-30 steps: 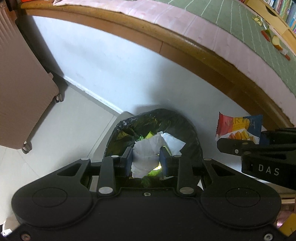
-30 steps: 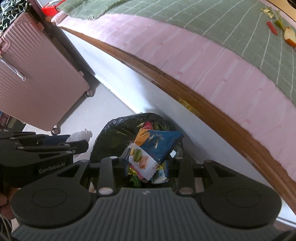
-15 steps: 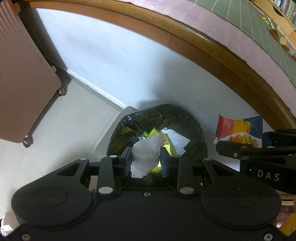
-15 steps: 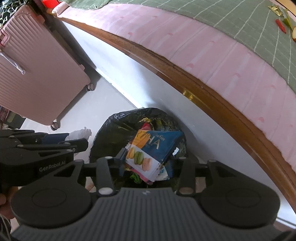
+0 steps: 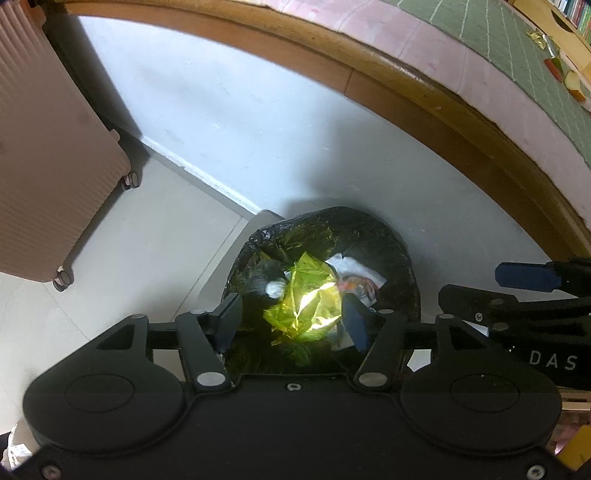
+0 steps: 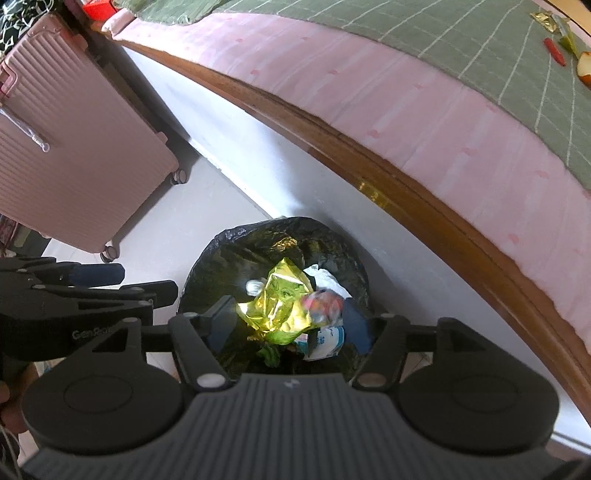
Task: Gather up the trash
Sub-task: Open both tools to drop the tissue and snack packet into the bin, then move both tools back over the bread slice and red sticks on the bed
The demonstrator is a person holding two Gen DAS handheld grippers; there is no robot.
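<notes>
A bin lined with a black bag [image 5: 400,258] [image 6: 218,251] stands on the floor against the bed base, straight below both grippers. In it lie a shiny yellow-green wrapper [image 5: 306,302] [image 6: 280,306], a white tissue ball [image 5: 275,288] [image 6: 253,286] and white paper [image 5: 351,269]. My left gripper [image 5: 291,321] [image 6: 147,281] hangs over the bin, its jaws opening with nothing held. My right gripper [image 6: 290,325] [image 5: 471,284] is beside it, jaws also opening. A blurred snack packet [image 6: 321,306] is below its fingers, inside the bin's mouth, free of the pads.
A pink ribbed suitcase [image 5: 44,147] [image 6: 74,147] stands on wheels to the left. The bed's wooden edge [image 6: 424,206] curves above the bin. On the green cover lie an apple piece [image 6: 585,68], a red scrap [image 6: 554,51] and a gold wrapper [image 6: 543,16].
Both grippers opened over the bin. The white tissue left the left gripper and the blue snack packet left the right one; both dropped into the bag.
</notes>
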